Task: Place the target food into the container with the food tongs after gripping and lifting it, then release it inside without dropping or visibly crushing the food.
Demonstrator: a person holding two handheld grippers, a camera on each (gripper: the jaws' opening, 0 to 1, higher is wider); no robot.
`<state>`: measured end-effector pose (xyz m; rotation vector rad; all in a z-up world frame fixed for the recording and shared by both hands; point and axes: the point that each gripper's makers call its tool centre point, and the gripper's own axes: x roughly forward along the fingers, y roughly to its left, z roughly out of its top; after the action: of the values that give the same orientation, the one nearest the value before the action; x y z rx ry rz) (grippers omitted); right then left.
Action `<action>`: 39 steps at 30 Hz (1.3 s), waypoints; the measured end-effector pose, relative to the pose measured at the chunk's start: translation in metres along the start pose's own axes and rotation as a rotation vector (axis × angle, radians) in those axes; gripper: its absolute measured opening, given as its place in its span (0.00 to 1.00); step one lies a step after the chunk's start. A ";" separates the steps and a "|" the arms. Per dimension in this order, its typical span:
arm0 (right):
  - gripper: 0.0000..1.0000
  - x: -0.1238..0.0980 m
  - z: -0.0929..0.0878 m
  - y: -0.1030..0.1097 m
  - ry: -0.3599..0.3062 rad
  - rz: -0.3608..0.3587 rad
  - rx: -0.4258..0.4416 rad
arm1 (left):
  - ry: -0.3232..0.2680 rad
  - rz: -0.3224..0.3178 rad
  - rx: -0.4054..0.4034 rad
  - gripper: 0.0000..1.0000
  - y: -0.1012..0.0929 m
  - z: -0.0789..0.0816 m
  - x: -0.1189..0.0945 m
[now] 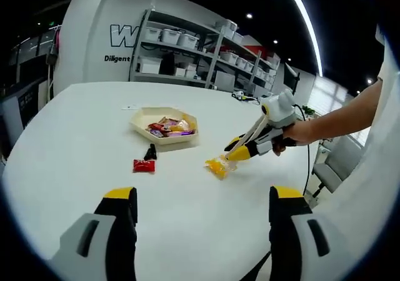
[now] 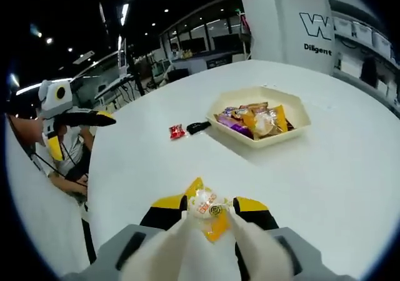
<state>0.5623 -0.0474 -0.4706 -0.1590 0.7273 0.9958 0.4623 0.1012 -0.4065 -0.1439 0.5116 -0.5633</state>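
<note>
Right gripper (image 2: 209,209) closed through tongs on yellow snack (image 2: 208,207), lower centre; lift gently toward tray (image 2: 299,126), upper right.

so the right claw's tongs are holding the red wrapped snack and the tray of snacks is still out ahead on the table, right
Not quite: the tongs in the right claw grip a yellow wrapped snack, as the right gripper view shows. The red snack lies on the table near the tray.
</note>
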 end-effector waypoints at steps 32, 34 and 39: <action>0.25 -0.007 0.010 0.018 -0.035 -0.038 0.008 | 0.004 -0.033 -0.010 0.84 -0.007 -0.006 -0.001; 0.25 -0.003 0.013 0.015 -0.022 -0.036 -0.068 | 0.003 -0.029 -0.012 0.84 -0.006 -0.005 -0.002; 0.26 0.007 0.015 0.018 0.024 -0.015 -0.160 | -0.004 -0.016 -0.014 0.84 -0.003 -0.005 -0.006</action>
<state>0.5571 -0.0257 -0.4605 -0.3151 0.6669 1.0395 0.4541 0.1024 -0.4072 -0.1624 0.5112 -0.5745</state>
